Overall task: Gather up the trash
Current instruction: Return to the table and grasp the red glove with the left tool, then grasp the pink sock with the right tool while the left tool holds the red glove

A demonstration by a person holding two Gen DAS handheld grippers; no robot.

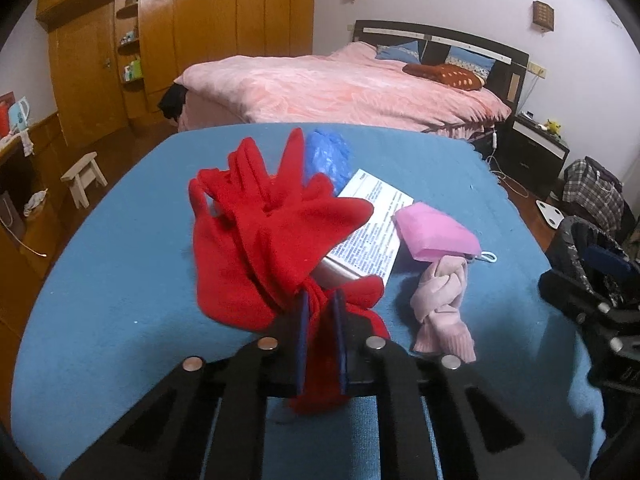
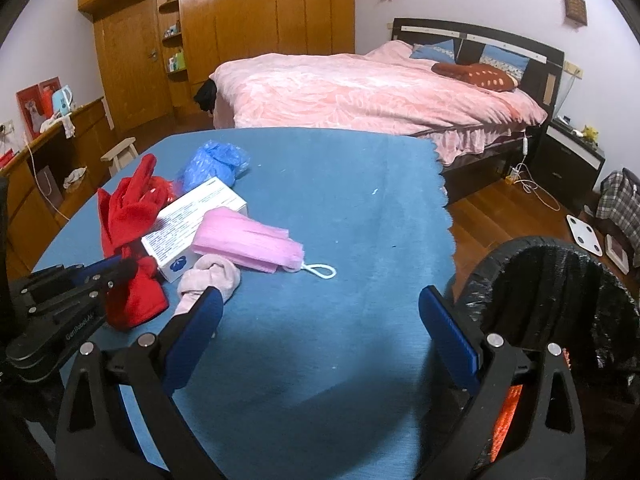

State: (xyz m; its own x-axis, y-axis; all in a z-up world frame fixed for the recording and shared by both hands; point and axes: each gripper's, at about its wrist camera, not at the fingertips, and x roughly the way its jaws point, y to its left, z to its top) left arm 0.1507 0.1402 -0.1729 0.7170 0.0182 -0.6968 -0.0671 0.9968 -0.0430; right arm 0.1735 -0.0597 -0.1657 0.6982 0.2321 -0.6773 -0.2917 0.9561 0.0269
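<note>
Left gripper [image 1: 320, 316] clamped on red fleece gloves [image 1: 256, 240], frame centre – fingers splayed away from jaws. Right gripper [image 2: 320, 332] jaws wide, empty. Black-lined trash bin [image 2: 552, 280] lower right of right-wrist view – judged next stop, beside right gripper, across blue table cloth [image 2: 340, 184].

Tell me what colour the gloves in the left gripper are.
Bright red gloves, clamped in the left gripper; the left wrist view shows them best.

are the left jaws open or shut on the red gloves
Shut: the left gripper has its jaws pinching the red fleece gloves at the cuff, fabric bunched between them.
</note>
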